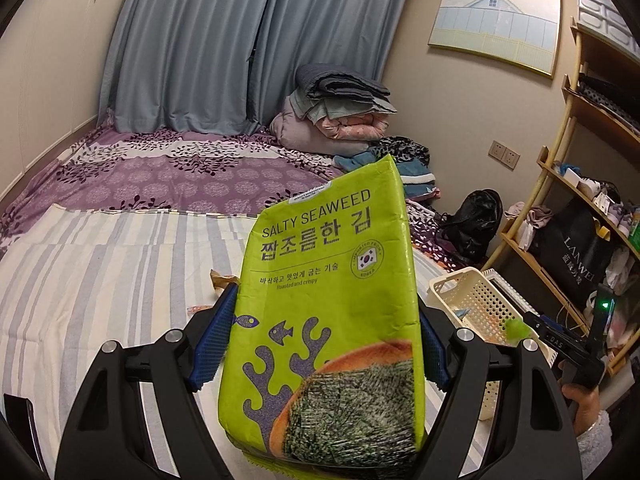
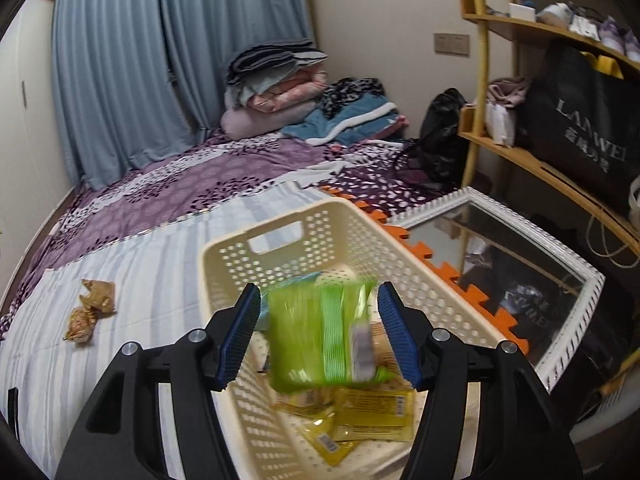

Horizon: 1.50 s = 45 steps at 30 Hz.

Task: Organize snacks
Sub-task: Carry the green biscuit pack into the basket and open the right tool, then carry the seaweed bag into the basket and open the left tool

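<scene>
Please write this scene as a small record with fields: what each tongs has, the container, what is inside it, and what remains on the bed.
left tongs: shut on the tall lime-green seaweed snack bag, held upright
right tongs: open; a blurred green ribbed snack packet is between the pads, above the basket, seemingly not gripped
container: cream perforated plastic basket on the striped bedsheet
inside basket: yellow flat snack packets
left on bed: two crumpled brown wrapped snacks

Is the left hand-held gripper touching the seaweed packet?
Touching. The left wrist view shows the left hand-held gripper with both blue pads pressed against the seaweed packet's side edges.
</scene>
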Tool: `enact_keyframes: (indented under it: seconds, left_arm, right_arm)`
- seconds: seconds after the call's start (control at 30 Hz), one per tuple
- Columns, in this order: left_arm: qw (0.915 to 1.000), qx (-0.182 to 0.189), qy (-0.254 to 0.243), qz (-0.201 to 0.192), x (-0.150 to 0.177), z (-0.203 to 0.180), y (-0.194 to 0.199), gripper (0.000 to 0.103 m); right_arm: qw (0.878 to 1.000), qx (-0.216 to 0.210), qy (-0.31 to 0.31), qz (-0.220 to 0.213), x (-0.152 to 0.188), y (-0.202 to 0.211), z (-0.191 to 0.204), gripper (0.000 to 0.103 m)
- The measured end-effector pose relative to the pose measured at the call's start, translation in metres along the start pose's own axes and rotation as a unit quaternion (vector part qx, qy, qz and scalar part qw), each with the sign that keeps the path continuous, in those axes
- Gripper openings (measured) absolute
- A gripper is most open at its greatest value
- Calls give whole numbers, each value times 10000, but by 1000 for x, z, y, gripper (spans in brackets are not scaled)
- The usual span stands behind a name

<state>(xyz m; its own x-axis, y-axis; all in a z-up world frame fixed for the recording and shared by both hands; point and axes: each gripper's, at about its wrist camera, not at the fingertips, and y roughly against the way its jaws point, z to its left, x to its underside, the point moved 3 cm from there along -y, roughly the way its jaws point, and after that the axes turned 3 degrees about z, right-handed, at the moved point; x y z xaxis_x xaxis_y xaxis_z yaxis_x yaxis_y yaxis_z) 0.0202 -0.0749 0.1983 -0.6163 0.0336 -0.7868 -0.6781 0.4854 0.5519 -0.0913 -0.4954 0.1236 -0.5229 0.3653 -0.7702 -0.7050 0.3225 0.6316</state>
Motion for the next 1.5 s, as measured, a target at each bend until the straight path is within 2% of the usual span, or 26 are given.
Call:
enact_keyframes:
  seconds: [0.03, 0.1, 0.23, 0.3, 0.37, 0.73, 0.93, 1.27, 1.5]
  left_arm:
    - [10000, 16, -29, 5, 0, -3, 0, 80]
    - [10000, 47, -81, 3, -1, -9, 0, 80]
    - [9998, 119, -189, -10, -3, -22, 0, 80]
    - [9996, 150, -247, -14, -3, -28, -1, 80]
    - [9994, 180, -308, -20, -4, -35, -1, 80]
    - [9968, 419, -681, 80, -7, -76, -14, 80]
    - [9937, 602, -904, 276, -5, -107, -30, 80]
    - [9827, 910, -1479, 648, 11, -177, -72, 80]
    - [9676, 1309, -1965, 890, 29, -238, -100, 80]
  right_arm:
    - [10000, 25, -9, -15, 1, 1, -2, 65]
    - [10000, 25, -16, -50, 1, 4, -5, 75]
    - [9999, -4, 22, -117, 1, 9, -4, 77]
    - [9998, -5, -8, -186, 1, 12, -4, 83]
    - [9997, -1, -31, -238, 0, 15, -4, 85]
    - [9990, -115, -194, -385, 1, 23, -12, 86]
    - [9986, -205, -334, -346, 7, 17, -24, 86]
    - [9970, -224, -640, -364, 17, 7, -55, 87]
    - [9953, -143, -847, -438, 19, 12, -82, 87]
